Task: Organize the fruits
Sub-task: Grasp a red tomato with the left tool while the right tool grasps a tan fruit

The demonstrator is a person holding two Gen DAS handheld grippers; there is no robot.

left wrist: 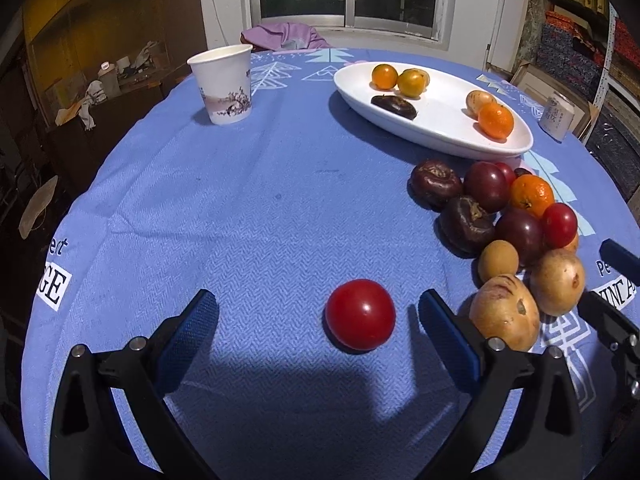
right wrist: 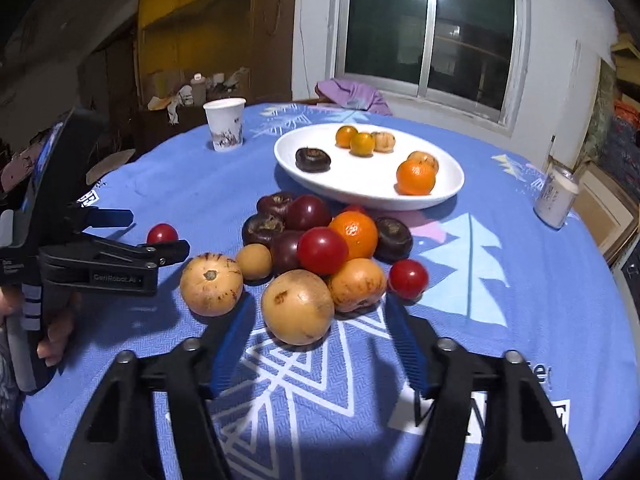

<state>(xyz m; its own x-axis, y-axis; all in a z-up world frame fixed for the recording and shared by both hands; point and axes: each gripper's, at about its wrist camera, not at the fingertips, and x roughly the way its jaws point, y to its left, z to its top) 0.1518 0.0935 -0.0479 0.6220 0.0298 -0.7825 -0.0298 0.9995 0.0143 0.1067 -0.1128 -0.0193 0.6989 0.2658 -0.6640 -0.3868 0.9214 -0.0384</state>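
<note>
My left gripper (left wrist: 318, 312) is open, its jaws standing either side of a lone red tomato (left wrist: 360, 314) on the blue cloth, not touching it; it also shows in the right wrist view (right wrist: 162, 234). My right gripper (right wrist: 316, 312) is open around a tan round fruit (right wrist: 298, 306) at the front of the fruit pile (right wrist: 316, 240). The pile holds dark purple, red, orange and tan fruits. A white oval plate (right wrist: 360, 192) behind it holds several oranges, tan fruits and one dark fruit (right wrist: 313, 159).
A paper cup (left wrist: 223, 84) stands at the back left. A white can (right wrist: 556, 200) stands at the right edge. A purple cloth (right wrist: 352, 94) lies at the far table edge under the window. The left gripper body (right wrist: 80, 256) is left of the pile.
</note>
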